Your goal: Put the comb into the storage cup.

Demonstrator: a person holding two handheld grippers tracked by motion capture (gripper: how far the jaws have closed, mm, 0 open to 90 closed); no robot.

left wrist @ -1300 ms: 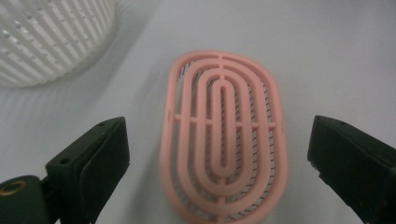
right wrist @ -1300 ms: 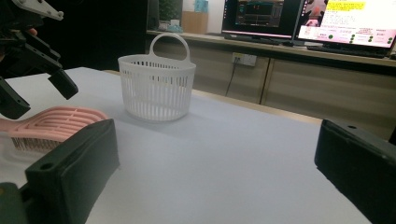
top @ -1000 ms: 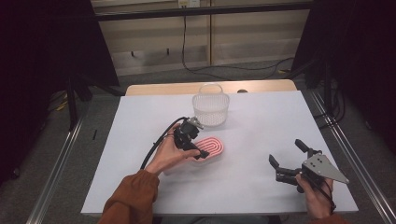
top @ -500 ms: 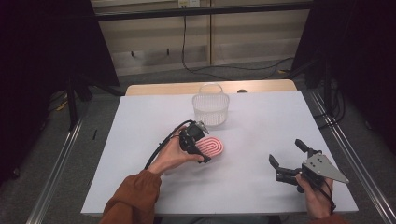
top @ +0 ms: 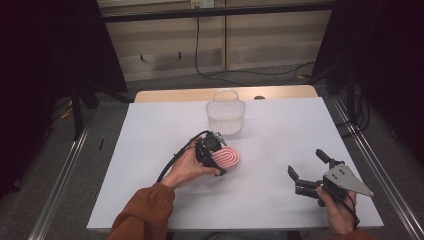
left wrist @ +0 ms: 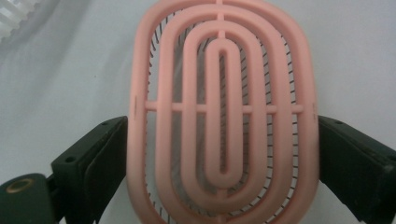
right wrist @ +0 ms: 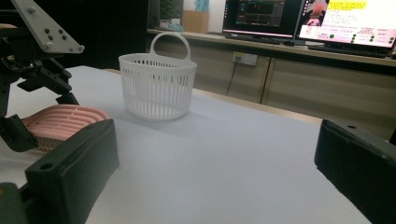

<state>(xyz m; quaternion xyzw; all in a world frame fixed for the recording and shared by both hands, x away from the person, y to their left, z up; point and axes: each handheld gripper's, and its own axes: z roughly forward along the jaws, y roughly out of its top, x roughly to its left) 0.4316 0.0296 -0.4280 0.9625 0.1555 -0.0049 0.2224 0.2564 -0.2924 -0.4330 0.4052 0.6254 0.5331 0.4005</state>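
Shifted slightly and now clamped between the left gripper's [top: 220, 161] jaws, the pink oval brush [top: 228, 157] is gripped but not yet carried to the white basket [top: 225, 117], while the right gripper [top: 309, 173] is held open

We see a white table [top: 150, 150] set on a grey floor [top: 65, 170]. Beyond the table's far edge runs a pale wall panel [top: 165, 40] with a black cable [top: 200, 55] hanging down it to the floor. Dark curtains [top: 40, 75] flank the table on both sides. Behind the table, lit monitors [right wrist: 303, 18] stand on a long counter [right wrist: 280, 51].
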